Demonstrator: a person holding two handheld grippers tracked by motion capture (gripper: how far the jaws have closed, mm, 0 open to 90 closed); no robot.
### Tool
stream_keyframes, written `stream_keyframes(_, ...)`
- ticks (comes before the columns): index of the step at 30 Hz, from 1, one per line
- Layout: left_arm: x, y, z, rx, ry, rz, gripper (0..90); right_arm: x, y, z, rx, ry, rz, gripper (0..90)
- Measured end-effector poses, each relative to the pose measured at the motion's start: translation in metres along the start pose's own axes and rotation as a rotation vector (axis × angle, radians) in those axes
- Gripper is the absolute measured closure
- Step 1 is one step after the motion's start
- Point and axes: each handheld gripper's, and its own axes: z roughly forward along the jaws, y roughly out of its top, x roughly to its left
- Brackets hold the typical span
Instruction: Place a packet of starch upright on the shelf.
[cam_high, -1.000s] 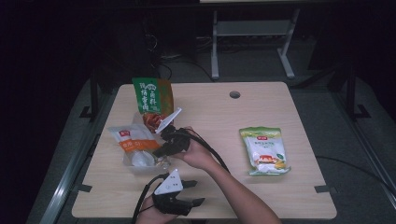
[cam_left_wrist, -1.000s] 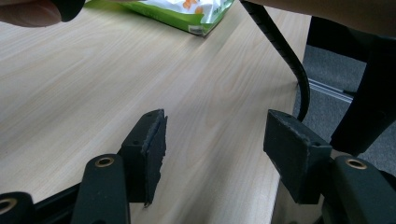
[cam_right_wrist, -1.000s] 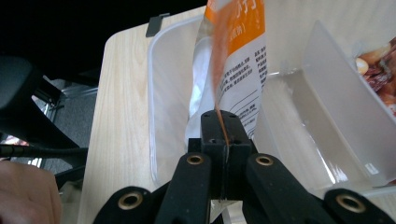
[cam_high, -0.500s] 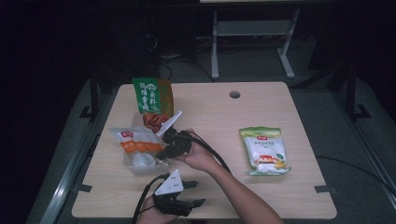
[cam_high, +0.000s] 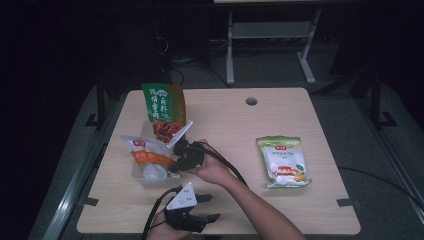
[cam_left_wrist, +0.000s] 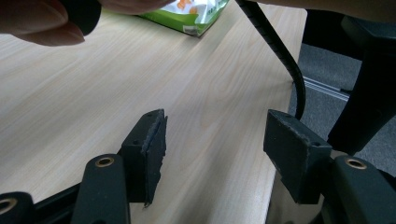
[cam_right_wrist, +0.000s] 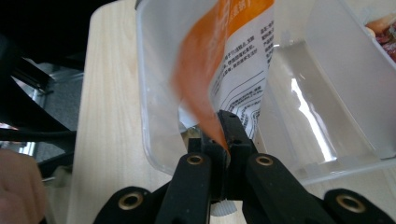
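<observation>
My right gripper (cam_high: 175, 166) (cam_right_wrist: 223, 126) is shut on the lower edge of an orange-and-white packet (cam_high: 146, 156) (cam_right_wrist: 233, 56). It holds the packet upright inside a clear plastic bin (cam_high: 142, 181) (cam_right_wrist: 154, 93) at the table's left. My left gripper (cam_high: 207, 207) (cam_left_wrist: 219, 140) lies low near the table's front edge. Its jaws are open with only bare tabletop between them.
A green-and-orange snack bag (cam_high: 162, 102) stands behind the bin, with a clear tray of red snacks (cam_high: 167, 131) at its foot. A green-and-yellow packet (cam_high: 282, 160) (cam_left_wrist: 196, 14) lies flat on the right half of the wooden table (cam_high: 235, 125). The right gripper's cable (cam_left_wrist: 275, 42) trails across the front.
</observation>
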Motion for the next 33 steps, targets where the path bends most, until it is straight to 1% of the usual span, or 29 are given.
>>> stream_keyframes(1,0.0,0.0,0.0,0.0,-0.001,0.003,38.9,-0.001,0.0,-0.002,-0.007,0.009,0.004,87.4)
stream_keyframes(2,0.0,0.0,0.0,0.0,-0.001,0.002,38.9,-0.001,0.0,-0.005,-0.032,0.031,0.006,73.5)
stream_keyframes(4,0.0,0.0,0.0,0.0,-0.002,0.007,38.9,-0.001,0.0,-0.007,-0.036,0.031,0.01,73.4)
stream_keyframes(5,0.0,0.0,0.0,0.0,-0.003,0.009,38.8,-0.001,-0.001,-0.011,-0.041,0.035,0.003,73.5)
stream_keyframes(6,0.0,0.0,0.0,0.0,-0.003,0.009,38.9,-0.001,-0.001,-0.011,-0.041,0.035,0.003,73.5)
stream_keyframes(7,0.0,0.0,0.0,-0.001,-0.004,0.009,38.9,0.0,-0.001,-0.012,-0.033,0.036,0.007,74.3)
stream_keyframes(8,0.0,0.001,-0.001,0.002,-0.005,0.013,38.9,0.0,-0.003,-0.013,-0.012,0.024,-0.005,76.0)
stream_keyframes(10,-0.001,0.001,0.0,-0.003,-0.006,0.012,38.8,-0.001,-0.005,-0.013,-0.012,0.032,0.003,76.3)
stream_keyframes(11,-0.001,0.001,0.0,0.001,-0.006,0.014,38.9,0.001,-0.005,-0.013,-0.006,0.022,0.001,78.2)
stream_keyframes(12,-0.001,0.001,0.0,0.003,-0.005,0.011,38.9,0.001,-0.005,-0.013,-0.006,0.022,0.001,78.2)
stream_keyframes(14,-0.002,0.001,-0.001,0.001,-0.003,0.007,38.9,0.002,-0.004,-0.013,-0.003,0.016,0.003,76.8)
stream_keyframes(16,-0.002,0.002,-0.002,-0.004,-0.002,0.01,38.9,0.001,-0.005,-0.014,-0.005,0.027,0.013,74.4)
stream_keyframes(18,-0.002,0.002,-0.002,-0.003,-0.004,0.006,38.9,0.002,-0.006,-0.018,-0.003,0.029,0.023,71.5)
stream_keyframes(20,-0.002,0.002,-0.002,-0.001,-0.005,0.007,38.9,0.002,-0.006,-0.02,-0.002,0.026,0.023,70.8)
stream_keyframes(21,-0.002,0.002,-0.001,-0.001,-0.007,0.015,38.8,0.003,-0.006,-0.023,0.006,0.001,0.013,71.3)
stream_keyframes(23,-0.003,0.003,-0.002,-0.001,-0.008,0.019,38.8,0.002,-0.007,-0.023,0.004,0.01,0.016,71.9)
stream_keyframes(24,-0.004,0.003,-0.002,-0.002,-0.009,0.022,38.8,0.002,-0.008,-0.023,0.014,0.012,0.03,73.3)
stream_keyframes(25,-0.004,0.003,0.0,-0.002,-0.013,0.024,38.8,0.001,-0.01,-0.02,0.034,0.005,0.019,75.4)
stream_keyframes(27,-0.004,0.003,0.001,0.007,-0.016,0.032,38.8,0.0,-0.01,-0.019,0.035,0.001,0.012,75.6)
stream_keyframes(29,-0.004,0.003,0.001,0.008,-0.018,0.028,38.9,0.0,-0.01,-0.019,0.036,0.005,0.018,75.6)
stream_keyframes(30,-0.005,0.003,0.001,0.008,-0.018,0.02,38.8,0.0,-0.009,-0.019,0.043,0.015,0.034,75.7)
stream_keyframes(32,-0.005,0.003,0.001,0.004,-0.018,0.027,38.8,-0.002,-0.01,-0.02,0.051,0.013,0.032,77.2)
stream_keyframes(33,-0.006,0.003,0.001,0.005,-0.017,0.028,38.9,-0.002,-0.01,-0.02,0.054,0.017,0.042,77.9)
